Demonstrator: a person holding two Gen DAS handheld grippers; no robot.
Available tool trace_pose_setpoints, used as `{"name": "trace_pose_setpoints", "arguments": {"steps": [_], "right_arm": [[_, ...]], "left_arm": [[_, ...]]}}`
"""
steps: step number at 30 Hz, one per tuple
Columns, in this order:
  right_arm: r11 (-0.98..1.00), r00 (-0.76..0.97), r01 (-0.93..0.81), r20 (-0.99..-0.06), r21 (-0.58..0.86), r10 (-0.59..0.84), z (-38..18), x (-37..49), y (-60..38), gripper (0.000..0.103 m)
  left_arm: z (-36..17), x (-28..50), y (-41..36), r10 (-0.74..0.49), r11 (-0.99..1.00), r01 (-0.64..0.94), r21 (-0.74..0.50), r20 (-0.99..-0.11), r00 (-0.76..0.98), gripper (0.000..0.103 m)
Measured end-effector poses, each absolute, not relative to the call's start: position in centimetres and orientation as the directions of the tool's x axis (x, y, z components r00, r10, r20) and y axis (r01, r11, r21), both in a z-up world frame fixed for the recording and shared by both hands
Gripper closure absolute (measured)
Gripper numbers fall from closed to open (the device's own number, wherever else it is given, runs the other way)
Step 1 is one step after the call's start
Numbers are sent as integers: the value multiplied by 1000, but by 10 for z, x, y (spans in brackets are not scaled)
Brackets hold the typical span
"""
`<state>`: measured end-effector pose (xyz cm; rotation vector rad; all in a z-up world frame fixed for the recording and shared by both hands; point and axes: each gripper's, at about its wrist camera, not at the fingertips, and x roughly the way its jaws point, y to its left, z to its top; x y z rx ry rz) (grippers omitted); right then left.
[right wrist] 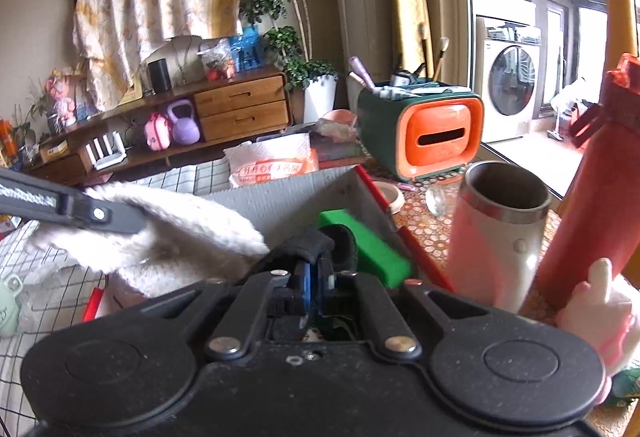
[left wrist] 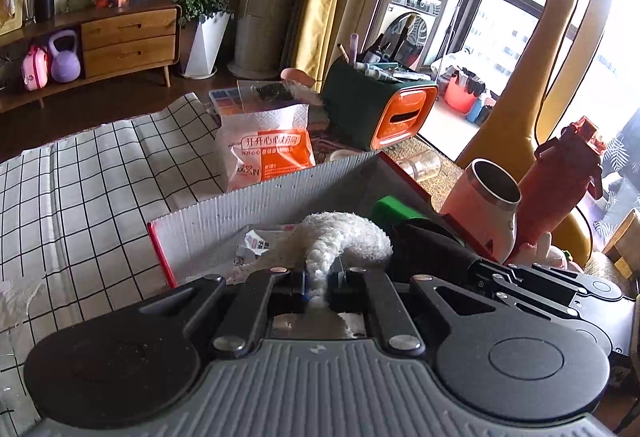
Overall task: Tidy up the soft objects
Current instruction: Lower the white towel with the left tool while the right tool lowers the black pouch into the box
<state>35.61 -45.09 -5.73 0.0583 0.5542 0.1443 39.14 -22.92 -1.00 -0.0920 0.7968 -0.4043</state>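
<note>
My left gripper is shut on a white fluffy cloth and holds it over an open grey cardboard box with red edges. The cloth also shows in the right wrist view, with the left gripper's arm lying on it. My right gripper is shut on a black soft item, also seen in the left wrist view, just over the box. A green block lies in the box beside it.
A white and orange packet and a green and orange organiser stand behind the box. A pink steel cup, a red bottle and a pink plush toy stand at the right. A checked cloth covers the left.
</note>
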Motion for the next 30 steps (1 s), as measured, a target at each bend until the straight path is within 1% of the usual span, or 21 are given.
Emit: {"name": "trace_pose_setpoints", "arguments": {"steps": [3,7,11,15,18,20,22,23,25,27,28,29,30], "right_arm": [[987,836,-135,-525,93,164,-63,357,-447,100],[984,831,-146,-528,97,175,-68,356,-446,95],[982,827,-147,-530,121,189,-70,355,-450,87],[985,823,-130,-541,112,170,-69,351,-453,82],[985,815,-129,-554,113,170,-69,349,-456,76],[986,811,-130,-560,107,168,-68,346,-456,69],[986,808,-130,-565,101,165,-67,344,-457,64],[987,808,-129,-567,101,163,-66,343,-458,63],[986,805,-127,-570,107,165,-64,340,-460,63],[987,807,-119,-568,107,159,-62,337,-462,58],[988,811,-115,-564,107,155,-61,334,-463,53],[988,816,-114,-557,108,155,-59,332,-464,50],[988,819,-116,-553,105,155,-57,329,-463,48]], "left_arm": [[-21,393,-231,-379,922,315,-225,-693,614,96],[-33,393,-233,-381,919,323,-224,-711,591,96],[-41,391,-235,-387,915,335,-224,-725,570,96],[-44,387,-238,-380,913,356,-197,-725,575,96],[-43,384,-239,-375,916,353,-192,-724,579,95],[-42,381,-239,-369,917,357,-180,-723,584,93],[-40,377,-240,-360,918,361,-164,-724,588,92],[-39,376,-240,-359,918,362,-160,-723,590,91],[-38,372,-239,-361,917,366,-159,-722,590,89],[-37,369,-237,-367,915,369,-166,-720,588,88],[-36,368,-236,-372,914,368,-173,-720,586,85],[-36,367,-234,-376,912,368,-178,-719,585,78],[-35,365,-233,-379,912,367,-182,-718,584,73]]}}
